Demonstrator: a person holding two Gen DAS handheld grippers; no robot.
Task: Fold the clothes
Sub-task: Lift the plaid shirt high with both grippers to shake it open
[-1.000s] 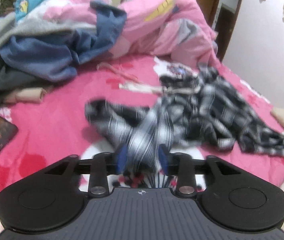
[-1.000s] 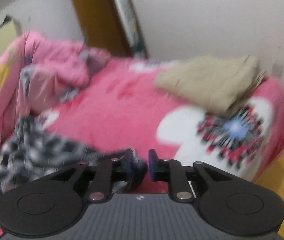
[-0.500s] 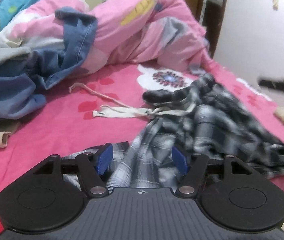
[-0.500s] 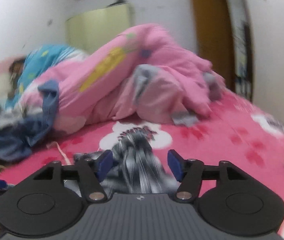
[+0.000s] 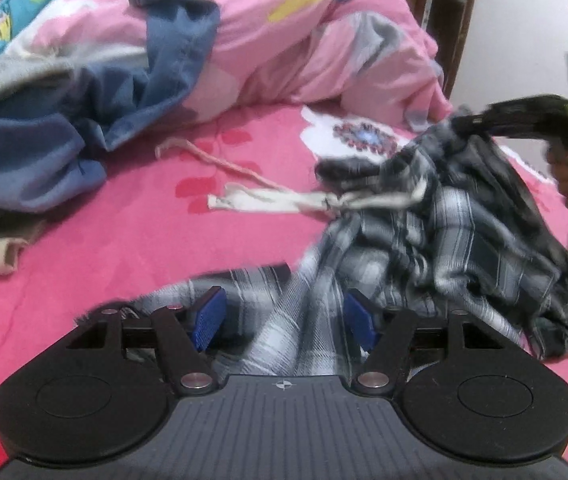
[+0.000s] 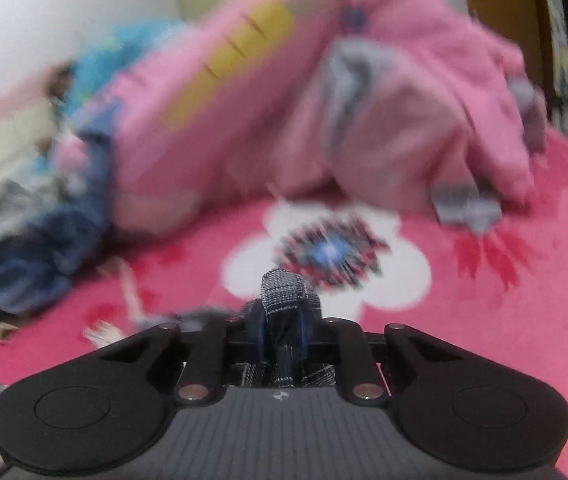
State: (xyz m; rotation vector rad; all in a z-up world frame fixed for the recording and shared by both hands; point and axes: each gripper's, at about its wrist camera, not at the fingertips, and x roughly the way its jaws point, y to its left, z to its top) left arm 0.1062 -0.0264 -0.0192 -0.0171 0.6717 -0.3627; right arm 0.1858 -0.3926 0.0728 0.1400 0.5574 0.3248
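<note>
Even indoor light, soft shadows — right view motion-blurred, fisheye edges bowed and dark.

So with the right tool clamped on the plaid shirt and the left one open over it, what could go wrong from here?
1. The right tool pinches only a small bunch of the plaid shirt; a pull could slip it free.
2. The white drawstring lies against the shirt's edge and may drag along or get folded in.
3. The left tool is open with a ridge of fabric between its fingers; closing there might grab several layers rather than one edge.
</note>
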